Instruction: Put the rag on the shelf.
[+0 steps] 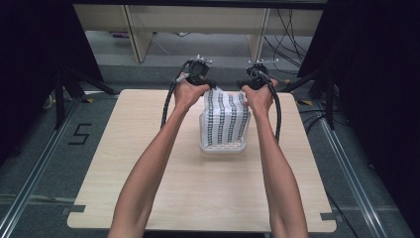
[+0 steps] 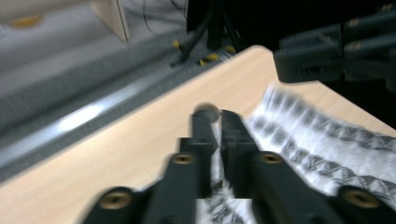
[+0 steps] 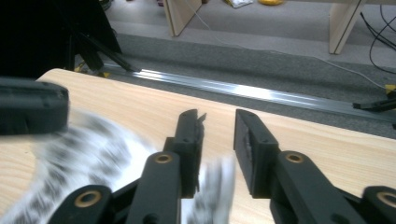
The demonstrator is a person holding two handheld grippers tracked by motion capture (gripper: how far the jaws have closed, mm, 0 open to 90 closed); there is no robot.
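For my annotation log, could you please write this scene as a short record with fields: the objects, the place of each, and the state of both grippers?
surface: light wooden table
main object: white cloth with dark patterned stripes, lifted at its far top corners
under the cloth: clear container, near the table centre
left gripper: jaws nearly closed, pinching an edge of the cloth
right gripper: jaws apart, cloth edge lies between them
hands: both at the far side of the cloth
image note: cloth blurred in both gripper views
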